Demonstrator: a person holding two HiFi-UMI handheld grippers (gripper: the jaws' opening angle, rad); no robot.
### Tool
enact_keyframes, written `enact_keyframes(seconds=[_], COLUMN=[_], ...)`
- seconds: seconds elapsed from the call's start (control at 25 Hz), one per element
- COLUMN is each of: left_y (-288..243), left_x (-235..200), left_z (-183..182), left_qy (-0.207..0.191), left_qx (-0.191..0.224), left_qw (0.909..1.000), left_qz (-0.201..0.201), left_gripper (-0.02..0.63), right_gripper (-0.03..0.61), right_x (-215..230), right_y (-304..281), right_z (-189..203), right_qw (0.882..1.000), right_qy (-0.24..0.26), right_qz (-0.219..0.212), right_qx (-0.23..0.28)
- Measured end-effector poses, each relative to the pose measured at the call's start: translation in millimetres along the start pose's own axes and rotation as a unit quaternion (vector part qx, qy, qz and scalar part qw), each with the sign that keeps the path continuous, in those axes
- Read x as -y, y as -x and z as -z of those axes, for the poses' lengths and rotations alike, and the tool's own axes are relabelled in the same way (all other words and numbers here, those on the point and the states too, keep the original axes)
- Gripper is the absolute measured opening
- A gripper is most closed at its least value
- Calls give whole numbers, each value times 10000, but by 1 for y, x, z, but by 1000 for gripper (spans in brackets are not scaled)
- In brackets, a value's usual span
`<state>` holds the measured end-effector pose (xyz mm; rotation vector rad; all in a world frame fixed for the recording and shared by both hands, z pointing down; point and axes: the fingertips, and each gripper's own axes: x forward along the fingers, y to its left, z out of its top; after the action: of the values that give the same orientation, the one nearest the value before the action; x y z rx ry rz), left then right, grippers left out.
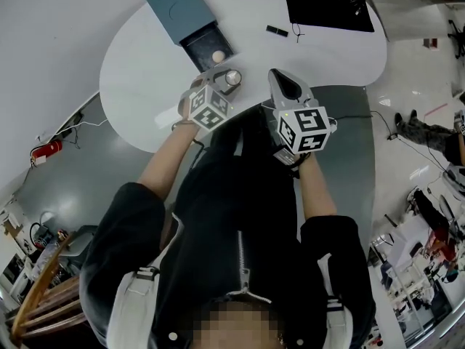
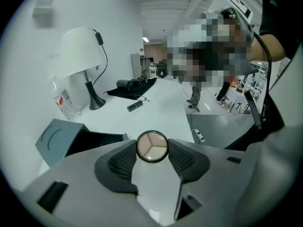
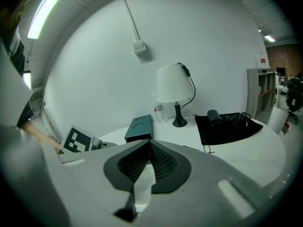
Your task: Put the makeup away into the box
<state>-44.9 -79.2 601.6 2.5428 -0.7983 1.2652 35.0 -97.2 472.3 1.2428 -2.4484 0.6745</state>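
My right claw (image 3: 148,144) is pinched together and empty, at 3 o'clock of my left claw (image 2: 152,148). The left is clamped on the round compact (image 2: 152,145), which shows three pale powder wedges in a dark rim. I'd hold it level, carry it to 11 o'clock over the open black drawer (image 1: 203,48) of the teal box (image 1: 182,9), and lower before releasing. A dark tube (image 1: 277,30) lies beyond on the worktop (image 1: 145,71) at 1 o'clock.

Ahead of my left gripper (image 2: 152,148), box (image 2: 59,137) half hidden; near end of its drawer (image 2: 102,138) lost behind left jaw. Small dark tube (image 2: 134,106) farther ahead, too small to name. Bottle (image 2: 64,100) label unreadable. Head view: black mat (image 1: 327,2) beyond my right gripper (image 1: 278,77) cut by top edge; round item (image 1: 218,55) in drawer too small to identify.
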Motion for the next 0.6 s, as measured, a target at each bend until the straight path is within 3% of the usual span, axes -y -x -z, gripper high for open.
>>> enact_keyframes(seconds=[0.6], left_y=[37], left_x=[-74], left_z=[2], left_qy=[459], left_qx=[5], left_qw=[9959], left_qz=[-782], left_gripper=[216], right_gripper=[6], right_x=[-13], right_y=[-34], right_z=[-18], right_qw=[9980], right_qy=[290], right_qz=[-540], right_qx=[-151])
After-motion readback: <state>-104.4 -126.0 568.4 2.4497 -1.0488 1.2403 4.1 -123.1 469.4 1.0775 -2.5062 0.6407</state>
